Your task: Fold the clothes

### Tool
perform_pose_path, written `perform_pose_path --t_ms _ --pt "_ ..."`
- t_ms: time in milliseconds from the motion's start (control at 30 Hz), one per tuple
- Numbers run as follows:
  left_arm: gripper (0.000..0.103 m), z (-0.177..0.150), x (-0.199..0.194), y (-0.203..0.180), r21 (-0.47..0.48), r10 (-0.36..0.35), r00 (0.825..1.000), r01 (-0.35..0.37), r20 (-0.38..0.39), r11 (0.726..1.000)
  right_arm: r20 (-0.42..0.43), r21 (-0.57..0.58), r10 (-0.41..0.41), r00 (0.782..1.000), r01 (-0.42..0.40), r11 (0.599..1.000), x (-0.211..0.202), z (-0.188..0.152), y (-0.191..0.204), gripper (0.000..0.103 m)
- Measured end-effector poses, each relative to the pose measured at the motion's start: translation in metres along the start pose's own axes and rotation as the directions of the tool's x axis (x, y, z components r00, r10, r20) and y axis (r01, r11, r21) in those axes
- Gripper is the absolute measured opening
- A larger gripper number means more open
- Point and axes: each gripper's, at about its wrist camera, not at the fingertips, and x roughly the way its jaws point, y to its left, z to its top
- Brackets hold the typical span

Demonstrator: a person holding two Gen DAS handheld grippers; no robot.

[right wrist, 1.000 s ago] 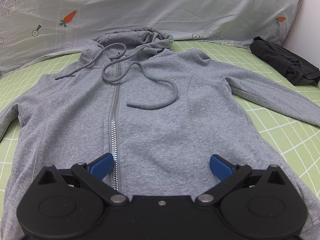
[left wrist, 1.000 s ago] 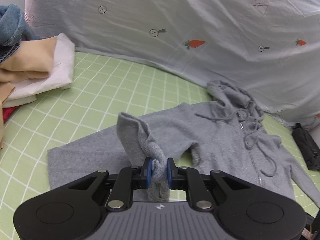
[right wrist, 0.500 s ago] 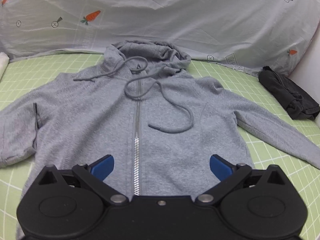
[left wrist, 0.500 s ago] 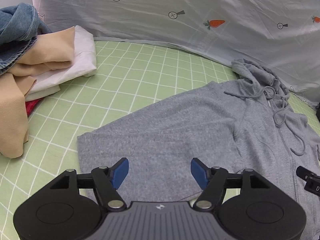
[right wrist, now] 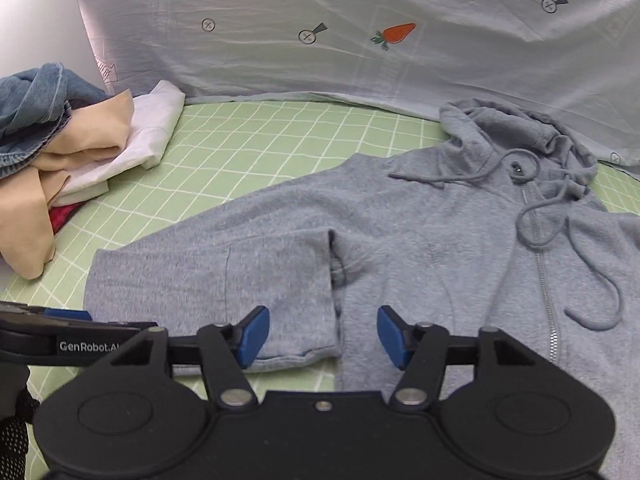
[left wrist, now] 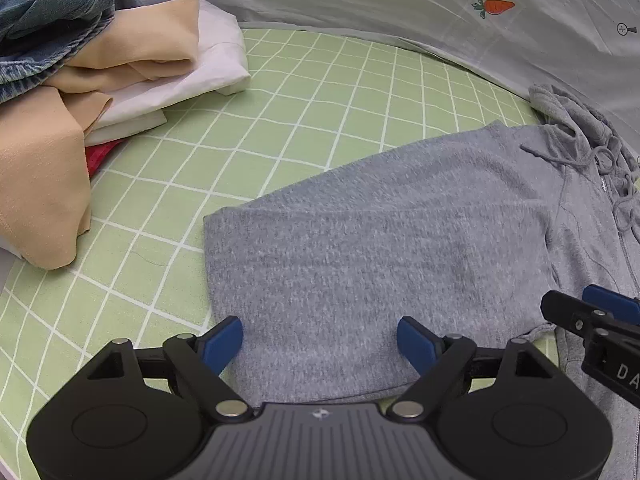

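Note:
A grey zip hoodie (right wrist: 460, 248) lies face up on the green checked sheet (right wrist: 256, 148), hood toward the back. Its left sleeve (left wrist: 360, 248) is folded back on itself and lies flat beside the body. My left gripper (left wrist: 320, 340) is open and empty, low over the folded sleeve's near edge. My right gripper (right wrist: 318, 334) is open and empty, over the sleeve cuff edge and the body's left side. The right gripper also shows at the right edge of the left wrist view (left wrist: 596, 324).
A pile of clothes (left wrist: 80, 80) with denim, beige, white and red pieces sits at the left; it also shows in the right wrist view (right wrist: 60, 140). A pale carrot-print sheet (right wrist: 360, 32) hangs behind the bed.
My left gripper let go of the sleeve and opened; the sleeve now lies flat. Both grippers have shifted left, the right one now over the sleeve cuff.

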Motion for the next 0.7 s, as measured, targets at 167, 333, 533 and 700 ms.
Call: perform_pose_path --t_ms 167,333,533,700 --pt "0.094 -0.002 0.002 -0.006 0.029 0.009 1.0 -0.009 0.001 1.0 -0.064 0.065 0.015 0.998 -0.011 0.998 0.015 -0.005 -0.008 0.033" --pt "0.094 -0.003 0.003 -0.011 0.04 0.029 1.0 -0.029 -0.003 0.999 -0.051 0.078 0.062 0.997 -0.058 0.995 0.014 -0.005 -0.015 0.015" --pt "0.094 -0.005 -0.003 -0.014 0.018 0.059 0.998 -0.059 -0.008 0.998 0.02 0.032 0.093 0.995 -0.094 0.995 -0.003 0.001 -0.015 0.01" --pt "0.094 -0.01 -0.021 -0.018 0.026 0.087 0.996 -0.088 0.035 0.996 0.12 0.017 0.09 0.989 -0.092 0.996 -0.024 0.012 -0.021 0.01"
